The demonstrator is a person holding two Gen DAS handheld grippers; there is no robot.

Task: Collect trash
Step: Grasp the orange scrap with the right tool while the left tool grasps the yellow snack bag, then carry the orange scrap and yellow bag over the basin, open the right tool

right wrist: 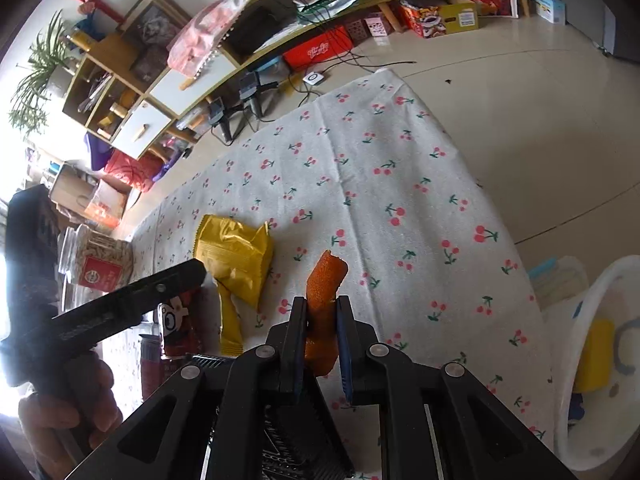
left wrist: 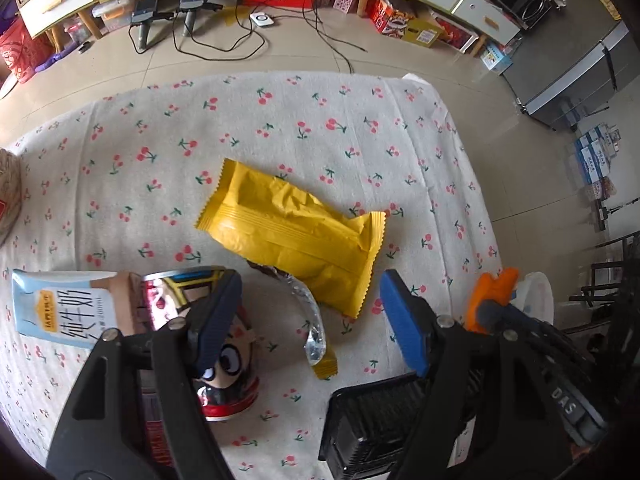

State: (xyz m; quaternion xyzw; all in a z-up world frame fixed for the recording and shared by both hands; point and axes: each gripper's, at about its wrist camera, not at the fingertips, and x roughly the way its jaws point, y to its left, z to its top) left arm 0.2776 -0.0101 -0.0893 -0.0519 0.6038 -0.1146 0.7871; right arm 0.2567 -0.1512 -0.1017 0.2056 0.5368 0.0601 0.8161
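Note:
My right gripper [right wrist: 322, 320] is shut on a piece of orange peel [right wrist: 325, 280] and holds it above the cherry-print tablecloth [right wrist: 400, 184]; the peel also shows in the left wrist view [left wrist: 490, 296]. My left gripper [left wrist: 310, 308] is open and empty, low over the cloth. A yellow snack wrapper [left wrist: 294, 232] lies just ahead of it, and it shows in the right wrist view [right wrist: 236, 256]. A foil-lined torn wrapper [left wrist: 316, 332] lies between the fingers. A red cartoon can [left wrist: 224, 356] and a milk carton [left wrist: 60, 308] lie under the left finger.
A white trash bin [right wrist: 600, 344] with trash inside stands off the table's right edge; its rim also shows in the left wrist view [left wrist: 538, 296]. A clear jar of snacks [right wrist: 100, 260] stands at the table's left. Cables and boxes lie on the floor beyond.

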